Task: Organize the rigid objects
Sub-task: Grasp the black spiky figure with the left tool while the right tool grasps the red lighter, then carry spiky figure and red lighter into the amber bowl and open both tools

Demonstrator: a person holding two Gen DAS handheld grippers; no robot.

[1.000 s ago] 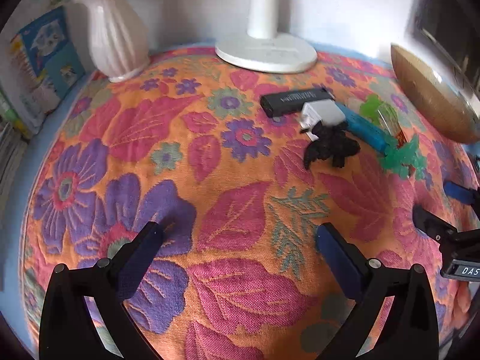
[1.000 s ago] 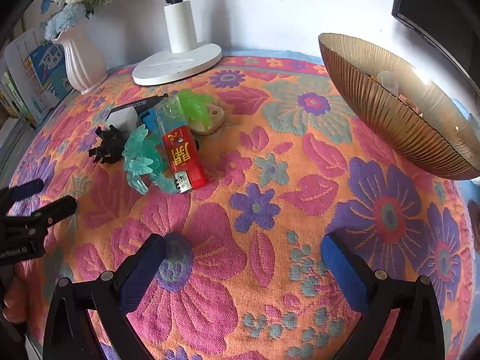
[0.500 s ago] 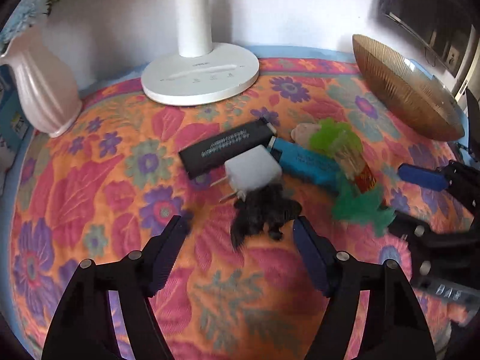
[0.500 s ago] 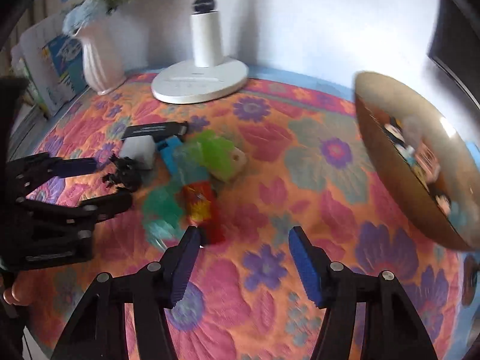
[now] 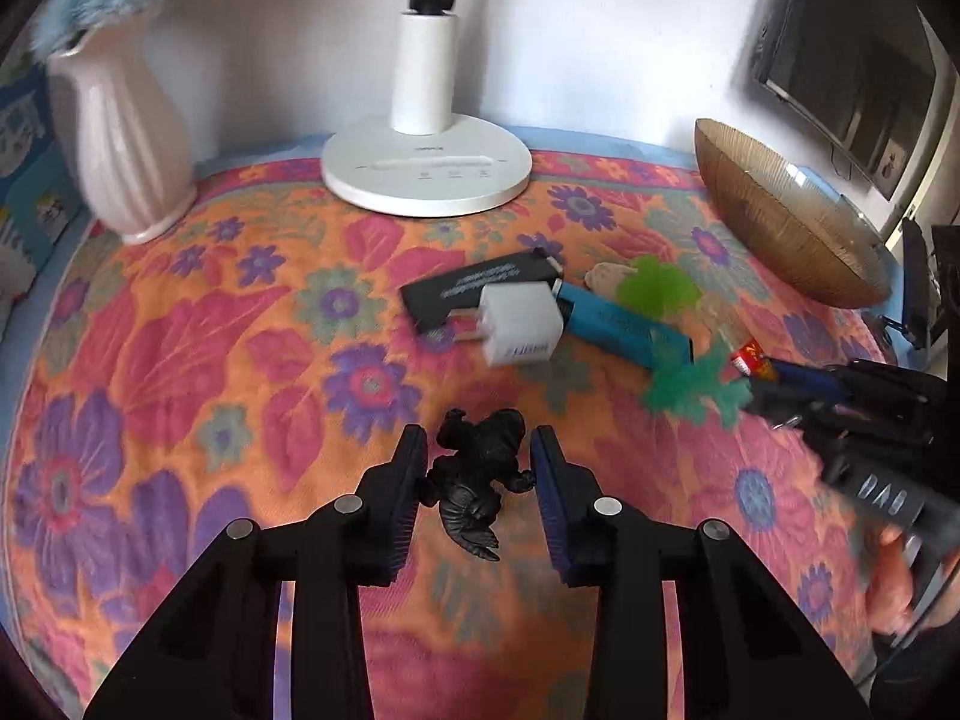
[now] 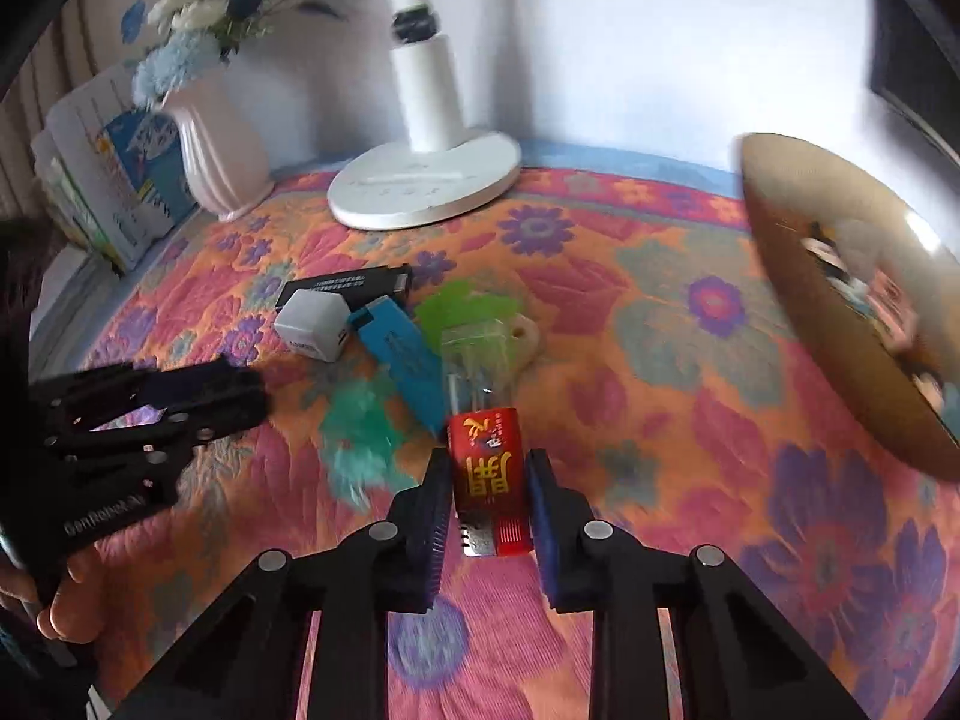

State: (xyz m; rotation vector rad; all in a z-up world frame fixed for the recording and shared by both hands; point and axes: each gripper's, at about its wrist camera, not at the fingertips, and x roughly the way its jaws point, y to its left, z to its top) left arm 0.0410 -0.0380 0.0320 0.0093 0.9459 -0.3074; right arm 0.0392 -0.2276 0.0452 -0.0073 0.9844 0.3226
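a small black plastic creature figure [image 5: 477,474] sits between two blue pads. a red lighter with a clear green top [image 6: 489,456] points away, lengthwise. a white cube charger [image 5: 521,325] leans against a flat black bar [image 5: 474,288], beside a blue lighter [image 5: 624,324].

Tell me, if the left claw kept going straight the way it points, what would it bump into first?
Probably the white charger cube, just past the black toy figure that the closing left gripper already has between its fingers; depth is hard to judge here.
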